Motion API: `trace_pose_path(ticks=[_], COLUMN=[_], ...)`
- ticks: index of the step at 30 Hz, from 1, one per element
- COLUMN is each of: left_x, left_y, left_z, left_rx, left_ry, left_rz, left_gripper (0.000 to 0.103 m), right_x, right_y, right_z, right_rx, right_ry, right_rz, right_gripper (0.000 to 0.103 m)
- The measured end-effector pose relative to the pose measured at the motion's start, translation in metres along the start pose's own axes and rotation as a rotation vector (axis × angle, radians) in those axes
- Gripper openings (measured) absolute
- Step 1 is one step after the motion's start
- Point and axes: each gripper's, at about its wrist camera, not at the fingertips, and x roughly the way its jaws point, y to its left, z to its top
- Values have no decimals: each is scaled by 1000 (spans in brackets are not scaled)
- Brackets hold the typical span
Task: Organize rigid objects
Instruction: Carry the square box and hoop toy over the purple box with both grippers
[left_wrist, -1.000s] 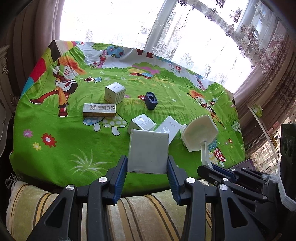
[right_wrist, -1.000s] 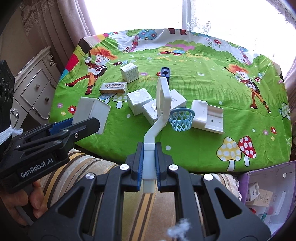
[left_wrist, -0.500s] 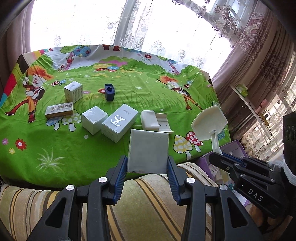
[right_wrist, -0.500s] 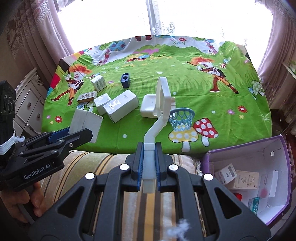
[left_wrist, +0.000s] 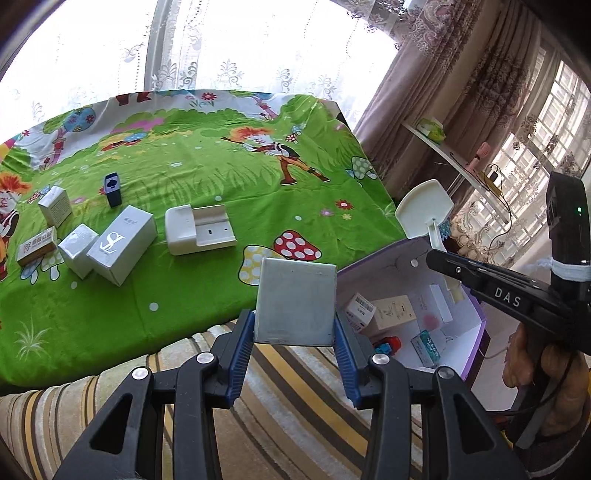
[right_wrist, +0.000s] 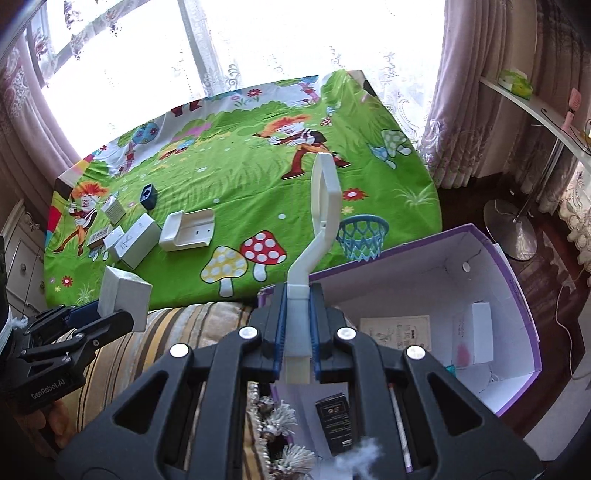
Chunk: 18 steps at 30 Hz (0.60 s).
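On the green cloth (left_wrist: 207, 295) at far left I see small boxes (left_wrist: 122, 243) and a white plastic base (left_wrist: 199, 229). My left gripper (left_wrist: 294, 334) clamps a grey-white box (left_wrist: 295, 302) above the cloth's near edge; my right gripper (right_wrist: 297, 334) grips the toy basketball hoop (right_wrist: 325, 206) by its stem, over the open purple bin (right_wrist: 517, 291)

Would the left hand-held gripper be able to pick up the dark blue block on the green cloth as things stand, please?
Probably not yet: the left hand-held gripper is shut on a white box, so its jaws are occupied. The dark blue block itself stands clear of other items.
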Motion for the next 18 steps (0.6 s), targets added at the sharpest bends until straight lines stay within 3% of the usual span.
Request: trace_pose_path(ticks=[18], left_x=[45], left_y=[-91], left_z=[-6], left_rx=[173], left_ry=[142], left_rz=[-149], left_gripper=[43], right_x=[-8], right_y=[-76], right_z=[2], right_rx=[111], right_ry=[-11], right_rz=[-99], right_gripper=[15])
